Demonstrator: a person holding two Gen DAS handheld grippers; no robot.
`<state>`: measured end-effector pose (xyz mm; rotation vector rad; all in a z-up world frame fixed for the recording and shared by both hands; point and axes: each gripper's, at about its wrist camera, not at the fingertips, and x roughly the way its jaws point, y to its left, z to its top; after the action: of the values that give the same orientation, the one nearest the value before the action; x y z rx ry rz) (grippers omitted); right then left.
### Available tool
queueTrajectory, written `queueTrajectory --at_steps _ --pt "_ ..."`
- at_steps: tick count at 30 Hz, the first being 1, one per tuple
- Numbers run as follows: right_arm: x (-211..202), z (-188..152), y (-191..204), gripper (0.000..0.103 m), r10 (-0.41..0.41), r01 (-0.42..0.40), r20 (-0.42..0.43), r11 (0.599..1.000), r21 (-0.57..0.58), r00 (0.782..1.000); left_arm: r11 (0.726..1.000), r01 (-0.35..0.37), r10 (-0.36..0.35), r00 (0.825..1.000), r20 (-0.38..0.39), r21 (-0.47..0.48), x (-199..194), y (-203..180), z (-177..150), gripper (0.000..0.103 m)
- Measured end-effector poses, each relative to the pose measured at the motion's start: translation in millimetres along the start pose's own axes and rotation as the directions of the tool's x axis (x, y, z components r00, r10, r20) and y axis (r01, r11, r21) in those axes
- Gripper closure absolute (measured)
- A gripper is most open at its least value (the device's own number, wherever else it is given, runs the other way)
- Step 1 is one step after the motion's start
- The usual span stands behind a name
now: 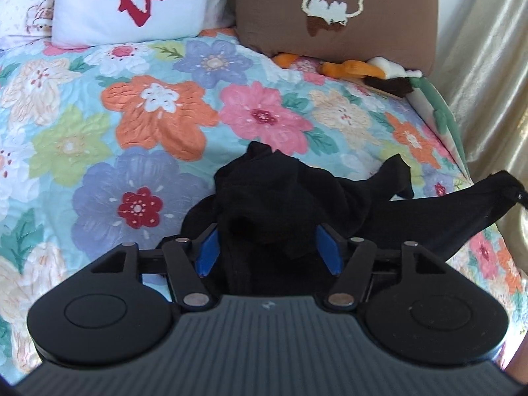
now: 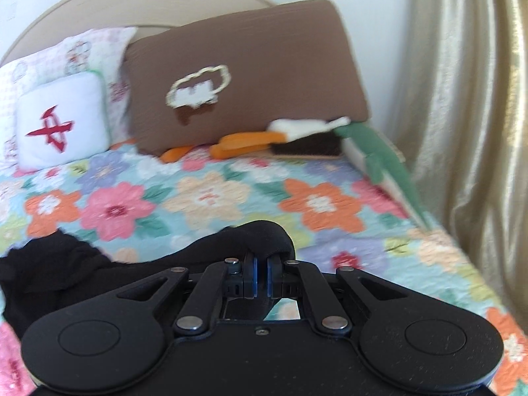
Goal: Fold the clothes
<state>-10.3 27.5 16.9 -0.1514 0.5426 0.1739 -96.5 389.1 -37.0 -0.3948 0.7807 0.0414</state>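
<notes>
Left gripper: blue fingers spread, black garment bunched loose between them, unpinched. Right gripper: fingers pressed together, pinching a fold of the same garment. Garment: heaped on the floral bedspread, one length stretched from the heap rightward to the right gripper. Likely next: re-grasp by the nearer left gripper. Beyond: brown pillow, white cushion.

both hand-held gripper bodies are black with blue pads.
</notes>
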Motion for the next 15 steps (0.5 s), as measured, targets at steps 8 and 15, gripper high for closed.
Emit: queueTrajectory --at_steps 8,15 --pt "17.8 -19.9 -35.9 0.097 -0.153 0.155 -0.124 0.988 0.005 0.98 0.988 -0.073 0.08 0.996 -0.046 0.137 24.4 -16.8 -7.9 0.01" --pt "16.2 -53.8 -22.9 0.061 0.024 0.013 -0.193 0.982 0.191 0.981 0.987 -0.107 0.11 0.994 -0.019 0.124 62.8 -25.9 -14.9 0.001"
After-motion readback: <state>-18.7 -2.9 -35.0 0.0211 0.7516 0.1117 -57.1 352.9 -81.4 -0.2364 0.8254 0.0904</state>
